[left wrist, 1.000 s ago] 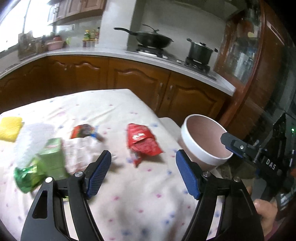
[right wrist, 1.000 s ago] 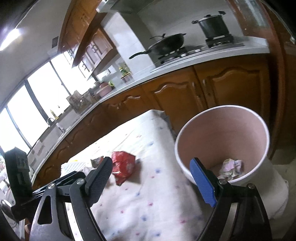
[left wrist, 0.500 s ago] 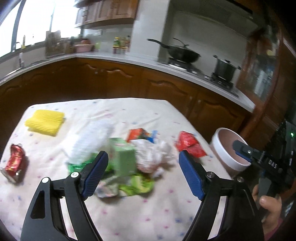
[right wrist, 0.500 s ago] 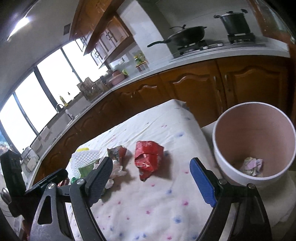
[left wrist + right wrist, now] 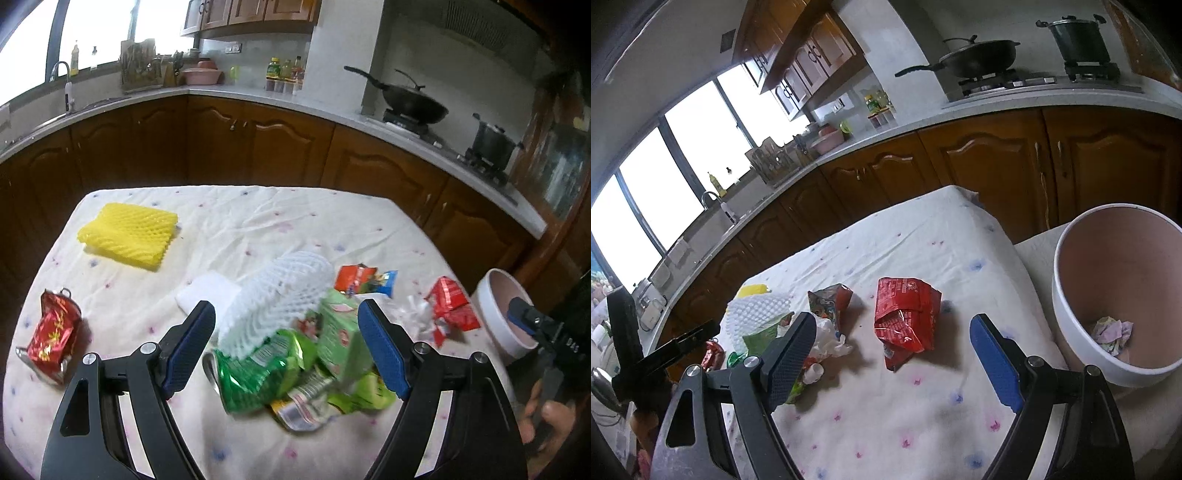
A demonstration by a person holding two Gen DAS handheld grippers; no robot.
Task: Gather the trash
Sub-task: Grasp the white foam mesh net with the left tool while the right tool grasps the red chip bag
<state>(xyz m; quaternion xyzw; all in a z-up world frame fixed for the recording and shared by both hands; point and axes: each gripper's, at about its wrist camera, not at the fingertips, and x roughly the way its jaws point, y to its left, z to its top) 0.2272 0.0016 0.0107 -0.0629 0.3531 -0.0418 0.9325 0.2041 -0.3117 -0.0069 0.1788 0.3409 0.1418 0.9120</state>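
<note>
Table (image 5: pixel 280 214) under a white cloth with small coloured dots carries the trash. Left gripper (image 5: pixel 286 349): jaws wide apart, nothing between the pads, poised over the central pile. Pile contents: white foam net (image 5: pixel 280 295) lying across a green foil wrapper (image 5: pixel 255 373), a green carton (image 5: pixel 340 332) tilted beside it, more green and silver wrappers underneath, blurred. Small white pad (image 5: pixel 207 293) just left of the net. Multicolour snack wrapper (image 5: pixel 364 278) and crumpled clear plastic (image 5: pixel 410 314) sit at the pile's right side. Yellow foam net (image 5: pixel 127 236) lies well apart at far left; crushed red can (image 5: pixel 53 334) near the left edge.

Right gripper (image 5: pixel 892 350): jaws wide apart, empty, above the cloth with the red snack bag (image 5: pixel 905 319) lying flat just ahead of the gap between the fingers. Same bag seen from the left wrist near the table's right edge.

White bin (image 5: pixel 1067 332), pink inside, stands off the table's right corner; one crumpled paper wad (image 5: pixel 1113 332) rests at its bottom.

Background: wok (image 5: pixel 413 99) and pot (image 5: pixel 493 140) on the stove.
</note>
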